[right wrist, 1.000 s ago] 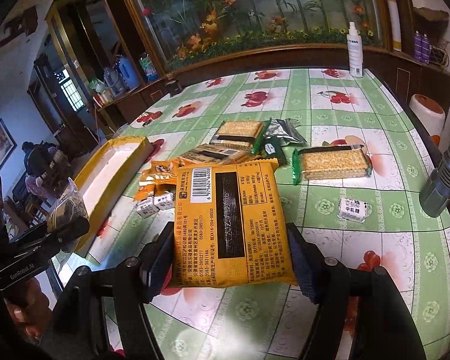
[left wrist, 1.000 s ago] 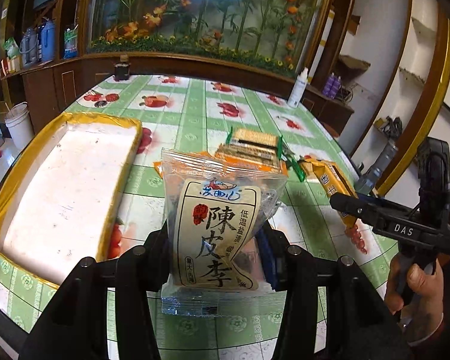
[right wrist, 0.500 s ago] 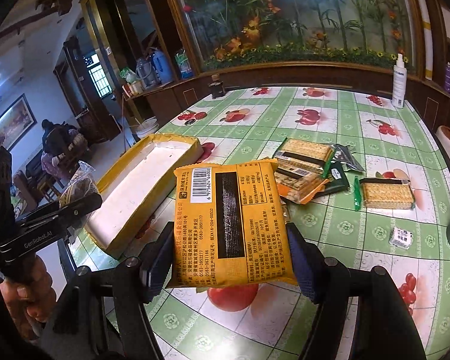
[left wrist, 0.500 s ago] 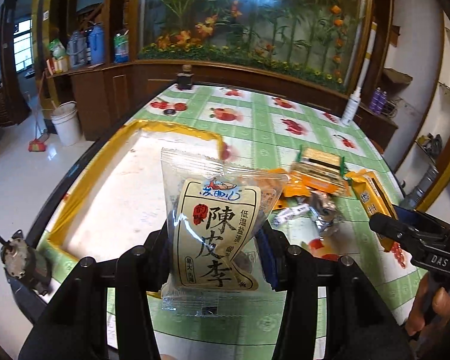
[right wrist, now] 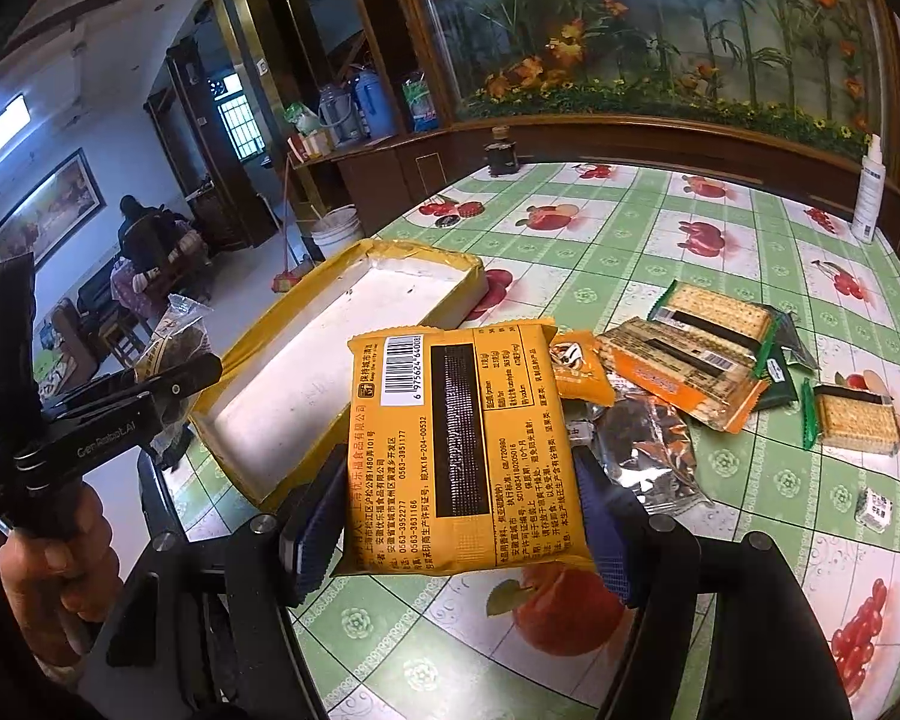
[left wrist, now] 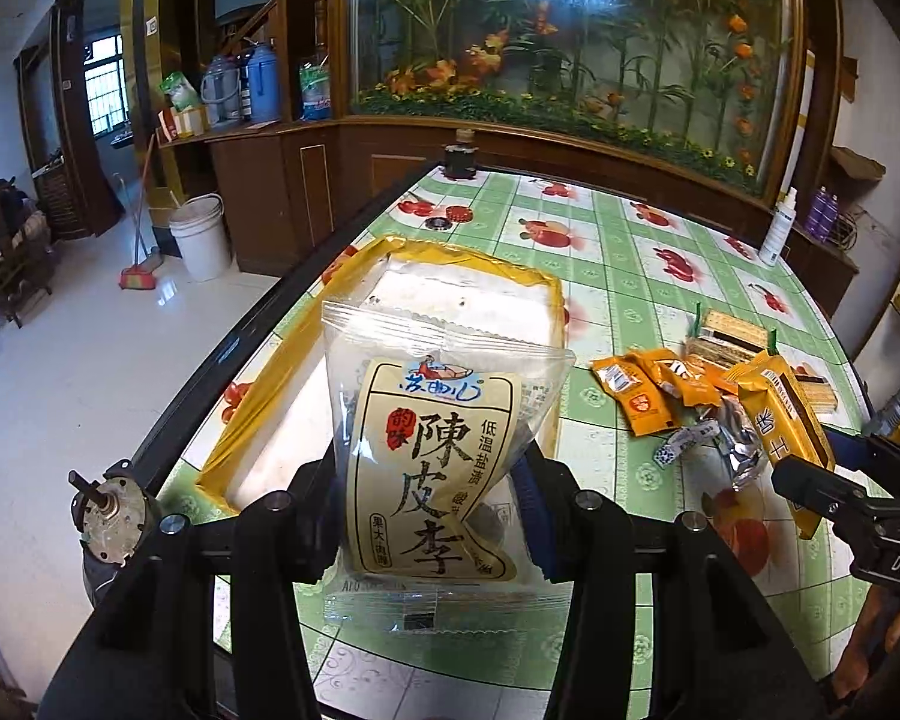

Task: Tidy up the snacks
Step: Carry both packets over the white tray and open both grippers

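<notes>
Left gripper (left wrist: pixel 429 483) had its jaws clamped on a clear plum-snack bag (left wrist: pixel 438 456), held upright above the near end of the yellow-rimmed tray (left wrist: pixel 258 396). Right gripper (right wrist: pixel 456 516) had its jaws closed on an orange snack packet (right wrist: pixel 456 456), barcode side up, lifted off the surface (right wrist: pixel 630 228) just right of the tray. Remaining snack pile (right wrist: pixel 690 372), cracker packs, foil and orange sachets, lay on the surface to the tray's right.
</notes>
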Motion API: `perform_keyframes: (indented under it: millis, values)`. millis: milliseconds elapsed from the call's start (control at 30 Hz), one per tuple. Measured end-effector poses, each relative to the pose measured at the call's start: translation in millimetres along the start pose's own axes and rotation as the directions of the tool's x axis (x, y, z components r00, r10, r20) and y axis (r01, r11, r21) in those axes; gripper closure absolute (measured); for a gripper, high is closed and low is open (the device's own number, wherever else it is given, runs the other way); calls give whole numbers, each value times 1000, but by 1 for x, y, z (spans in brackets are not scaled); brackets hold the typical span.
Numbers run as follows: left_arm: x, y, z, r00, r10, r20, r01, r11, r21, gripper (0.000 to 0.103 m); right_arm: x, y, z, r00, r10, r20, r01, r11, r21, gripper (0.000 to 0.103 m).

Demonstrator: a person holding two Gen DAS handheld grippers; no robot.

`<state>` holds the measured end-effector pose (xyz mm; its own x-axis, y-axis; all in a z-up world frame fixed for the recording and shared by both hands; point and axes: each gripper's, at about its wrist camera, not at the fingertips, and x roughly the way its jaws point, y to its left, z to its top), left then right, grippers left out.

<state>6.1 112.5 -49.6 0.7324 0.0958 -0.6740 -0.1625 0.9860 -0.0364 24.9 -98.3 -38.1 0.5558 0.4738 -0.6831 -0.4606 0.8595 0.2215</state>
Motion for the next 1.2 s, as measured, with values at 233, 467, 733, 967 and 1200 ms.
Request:
perform_keyframes:
  millis: [233,467,733,967,1200]
  values:
    - [3,11,0,1000,20,-6,-20,1000,-12,56,10,14,4,1000,15,-19,-15,999,-29,32]
    - [14,29,1,999,36,-28,-37,998,-46,56,30,29,13,998,39,-40,-41,998,-50,32]
    - [38,48,7,996,74,-52,-77,995,-70,56,74,64,38,992,113,-64,-118,990,-82,32]
    - [66,56,6,991,79,-108,-88,992,-86,56,126,90,63,985,144,-98,-153,984,-94,32]
    - [77,64,7,989,84,-120,-95,991,-91,56,164,94,67,980,133,-146,-147,985,-89,32]
